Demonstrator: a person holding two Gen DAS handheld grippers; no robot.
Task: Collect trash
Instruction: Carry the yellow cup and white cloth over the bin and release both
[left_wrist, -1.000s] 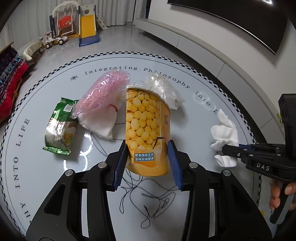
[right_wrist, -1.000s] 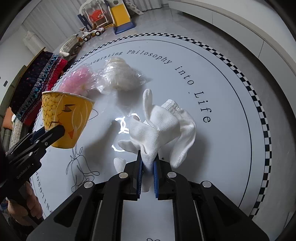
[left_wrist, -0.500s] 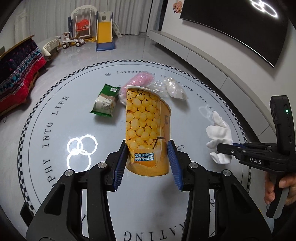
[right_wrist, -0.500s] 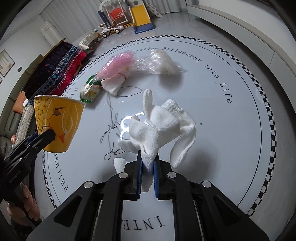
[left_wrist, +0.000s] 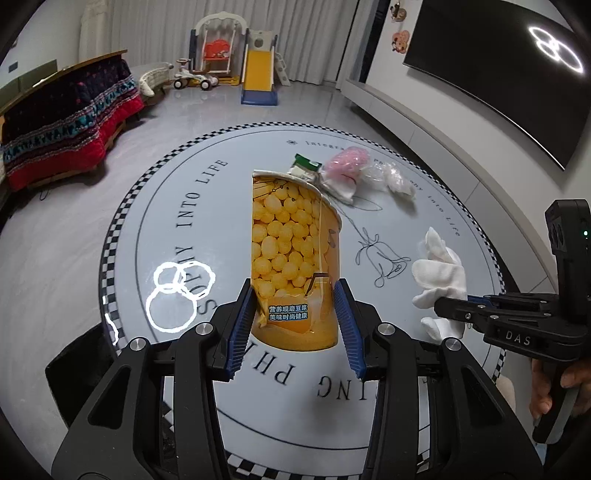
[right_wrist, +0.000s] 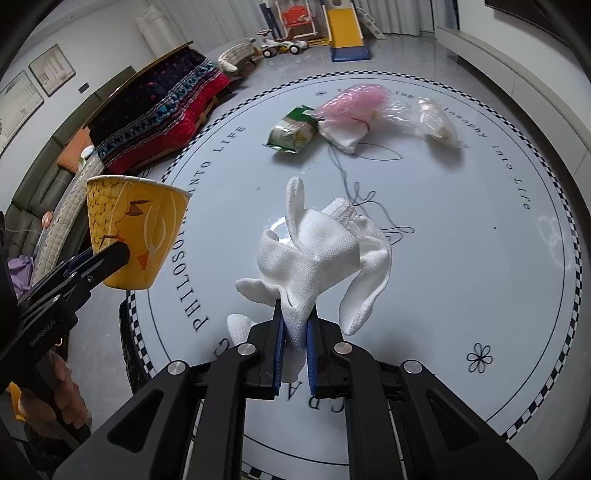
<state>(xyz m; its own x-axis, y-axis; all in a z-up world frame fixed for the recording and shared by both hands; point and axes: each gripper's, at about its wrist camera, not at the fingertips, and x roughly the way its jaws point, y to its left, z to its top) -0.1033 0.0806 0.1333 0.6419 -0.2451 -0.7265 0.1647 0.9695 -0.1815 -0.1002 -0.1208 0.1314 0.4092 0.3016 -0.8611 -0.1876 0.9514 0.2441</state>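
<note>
**Two items lifted, three left on desk**

Left tongs pinch the yellow paper cup; right tongs clamp a white cloth glove, both held aloft. Remaining on the round desk: green snack wrapper, pink-filled bag, clear bag. No bin visible.

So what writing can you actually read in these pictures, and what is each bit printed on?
"营养现磨豆浆 美味时尚健康": blue label on the yellow paper cup.
"DAS": right gripper, seen from the left camera.
"GenRobot.AI": left gripper, seen from the right camera.
"INTO LIFE", "PHILOSO...", "Integrating", "into Life": round table, partly hidden.
Green snack packet: print too small to read.
</note>
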